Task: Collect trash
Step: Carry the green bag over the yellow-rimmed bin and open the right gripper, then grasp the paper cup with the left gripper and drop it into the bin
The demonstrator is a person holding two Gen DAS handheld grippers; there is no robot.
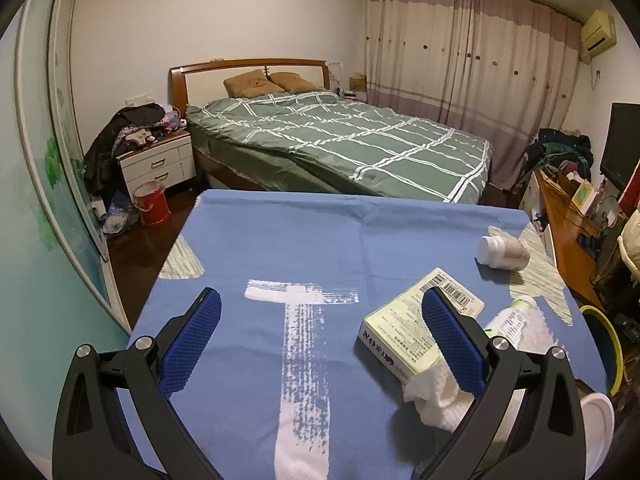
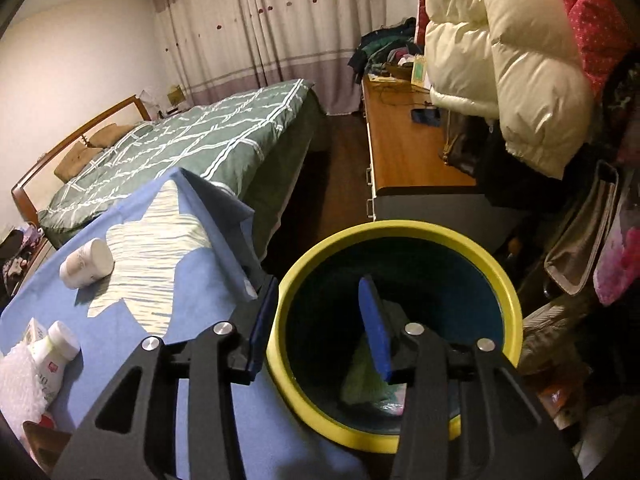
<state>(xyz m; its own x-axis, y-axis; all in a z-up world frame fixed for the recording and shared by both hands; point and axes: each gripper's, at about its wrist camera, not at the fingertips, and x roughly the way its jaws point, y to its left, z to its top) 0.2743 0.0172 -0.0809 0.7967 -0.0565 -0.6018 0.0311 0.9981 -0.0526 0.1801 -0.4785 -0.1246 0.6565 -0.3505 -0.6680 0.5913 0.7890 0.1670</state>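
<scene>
On the blue cloth [image 1: 312,240] your trash lies toward the right: a pale green box [image 1: 408,332] with a barcode, a crumpled white tissue [image 1: 436,396] touching its near end, a bottle [image 1: 510,326] on its side just beside them, and a white-capped jar [image 1: 503,251] farther back. Beyond the table stands a green bed [image 1: 344,140]. Your left gripper [image 1: 320,340] hangs wide open and empty — its right finger overlaps the box in view; contact can't be told. Your right gripper [image 2: 320,324] is open too, holding nothing — one finger over the yellow-rimmed bin [image 2: 400,230], where pale scraps [image 2: 368,384] lie inside.
</scene>
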